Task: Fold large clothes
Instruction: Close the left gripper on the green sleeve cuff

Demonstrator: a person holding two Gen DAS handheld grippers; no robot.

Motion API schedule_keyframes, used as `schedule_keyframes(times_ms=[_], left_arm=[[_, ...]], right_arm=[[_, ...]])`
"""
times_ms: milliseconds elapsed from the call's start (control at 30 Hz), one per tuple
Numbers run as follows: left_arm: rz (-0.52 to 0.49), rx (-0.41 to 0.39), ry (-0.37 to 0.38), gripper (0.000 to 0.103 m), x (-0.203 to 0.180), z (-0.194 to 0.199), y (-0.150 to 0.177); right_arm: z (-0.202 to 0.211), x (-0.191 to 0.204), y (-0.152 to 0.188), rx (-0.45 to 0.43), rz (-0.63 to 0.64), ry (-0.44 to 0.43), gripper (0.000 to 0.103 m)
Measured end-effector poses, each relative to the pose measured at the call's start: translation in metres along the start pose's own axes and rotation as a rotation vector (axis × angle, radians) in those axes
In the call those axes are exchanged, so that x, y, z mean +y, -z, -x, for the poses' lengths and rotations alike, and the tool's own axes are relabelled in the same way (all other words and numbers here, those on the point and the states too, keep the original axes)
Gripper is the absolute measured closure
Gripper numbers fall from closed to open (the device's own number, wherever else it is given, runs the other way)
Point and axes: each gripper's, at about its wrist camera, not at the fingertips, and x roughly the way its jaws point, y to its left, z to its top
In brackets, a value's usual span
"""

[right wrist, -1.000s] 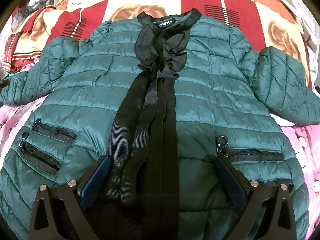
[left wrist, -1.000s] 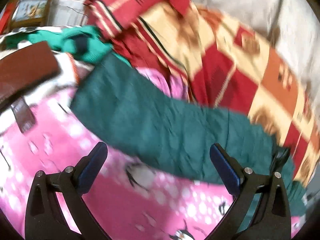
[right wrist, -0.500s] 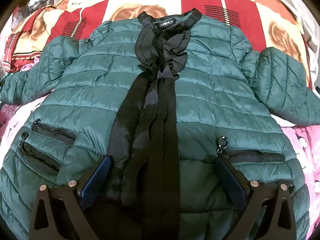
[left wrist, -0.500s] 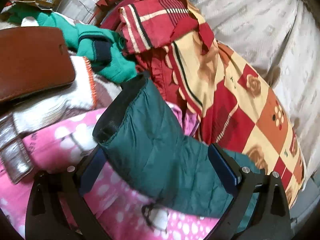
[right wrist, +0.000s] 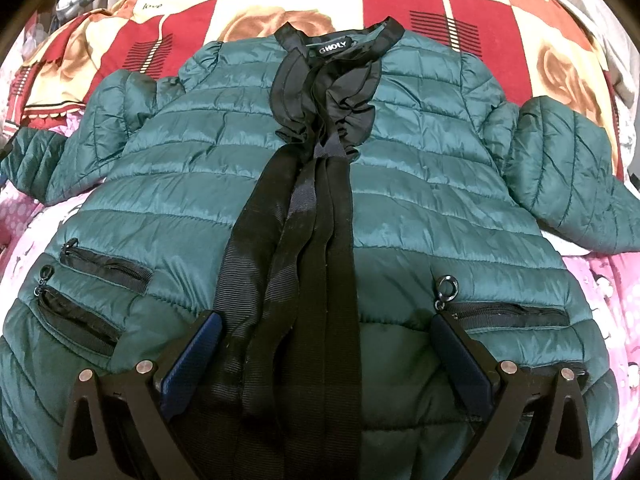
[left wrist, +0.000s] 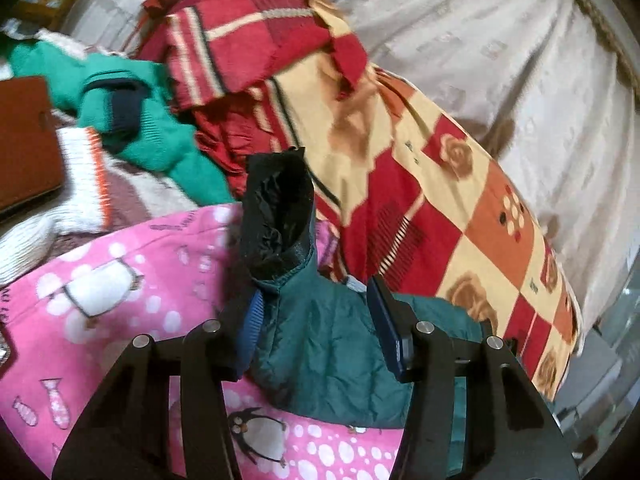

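1. The green puffy jacket [right wrist: 400, 184] lies flat, front up, on a bed. It is shiny, with stitched rows across it.
2. A black frilly collar [right wrist: 332, 80] sits at the top with a small name tag, and long black ribbons [right wrist: 296, 264] run down the middle.
3. It has zip pockets low on both sides; one zip has a ring pull [right wrist: 447, 287].
4. One sleeve [right wrist: 560, 184] spreads out to the right side of the view, and the other sleeve goes off to the left.
5. The left hand-held gripper [left wrist: 316, 320] has just been closing, and its blue pads now pinch the sleeve end [left wrist: 320, 336]. The black cuff [left wrist: 280, 216] sticks up past the fingers.
6. The right hand-held gripper [right wrist: 324, 360] is spread wide over the bottom middle of the jacket, with the ribbons between its fingers. It is not pinching anything.
7. Under the jacket are a red and cream checked blanket [right wrist: 248, 4] and a pink penguin blanket [left wrist: 120, 300].
8. Past the cuff, the bed is crowded: a bright green knit top [left wrist: 160, 136], a white knit thing [left wrist: 80, 184] and a brown flat case [left wrist: 24, 140]. Beyond the checked blanket hangs a pale cloth [left wrist: 500, 60].
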Motion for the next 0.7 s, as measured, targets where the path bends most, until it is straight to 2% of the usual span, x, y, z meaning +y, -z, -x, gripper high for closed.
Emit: schedule_keyframes(times_ms=[33, 100, 133, 233, 300, 400, 467, 533, 567, 633, 700], left_arm=[[-0.013, 0.01, 0.021, 0.053, -0.005, -0.003, 0.0], [-0.041, 0.019, 0.017, 0.052, -0.012, -0.005, 0.002], [-0.043, 0.014, -0.001, 0.052, -0.013, -0.005, 0.002], [0.048, -0.012, -0.074, 0.053, 0.007, -0.001, 0.003], [0.092, -0.012, -0.09, 0.053, 0.022, 0.002, 0.004], [0.055, 0.001, -0.135, 0.053, 0.027, 0.003, 0.005], [0.05, -0.001, -0.198, 0.051, 0.029, 0.007, 0.005], [0.086, 0.007, -0.289, 0.051, 0.035, 0.01, 0.007], [0.095, -0.002, -0.292, 0.051, 0.037, 0.011, 0.008], [0.084, -0.005, -0.295, 0.046, 0.035, 0.005, 0.008], [0.065, -0.006, -0.29, 0.035, 0.032, 0.0, 0.008]], right_arm=[[0.0, 0.0, 0.0, 0.0, 0.0, 0.0, 0.0], [0.0, 0.0, 0.0, 0.0, 0.0, 0.0, 0.0], [0.0, 0.0, 0.0, 0.0, 0.0, 0.0, 0.0], [0.0, 0.0, 0.0, 0.0, 0.0, 0.0, 0.0], [0.0, 0.0, 0.0, 0.0, 0.0, 0.0, 0.0], [0.0, 0.0, 0.0, 0.0, 0.001, 0.001, 0.0], [0.0, 0.0, 0.0, -0.001, 0.001, 0.001, 0.0], [0.0, 0.0, 0.0, -0.001, 0.001, 0.001, 0.0], [0.0, 0.0, 0.0, -0.001, 0.001, 0.001, 0.0], [0.0, 0.0, 0.0, -0.001, 0.001, 0.002, 0.0], [0.0, 0.0, 0.0, -0.001, 0.004, 0.004, 0.0]])
